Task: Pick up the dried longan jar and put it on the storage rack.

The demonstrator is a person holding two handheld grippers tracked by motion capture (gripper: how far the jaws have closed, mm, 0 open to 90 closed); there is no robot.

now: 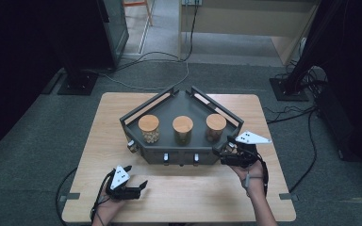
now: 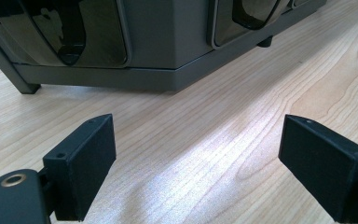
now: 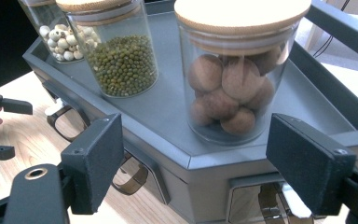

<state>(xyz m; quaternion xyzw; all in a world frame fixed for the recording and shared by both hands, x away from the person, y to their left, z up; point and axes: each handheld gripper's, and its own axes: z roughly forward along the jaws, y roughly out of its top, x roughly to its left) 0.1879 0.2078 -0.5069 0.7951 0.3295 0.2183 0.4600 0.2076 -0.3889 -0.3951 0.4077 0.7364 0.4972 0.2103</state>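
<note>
Approach step: the right gripper, fingers spread and grasping nothing, faces the nut jar on the grey rack; next, straddle it squarely (left gripper idles released).

Matt grey rack on smooth pale wood table; glass jars, wooden lids.

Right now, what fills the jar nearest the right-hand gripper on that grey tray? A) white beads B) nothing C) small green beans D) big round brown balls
D: in the right gripper view, the jar just beyond the open right gripper holds large brown balls.
</note>
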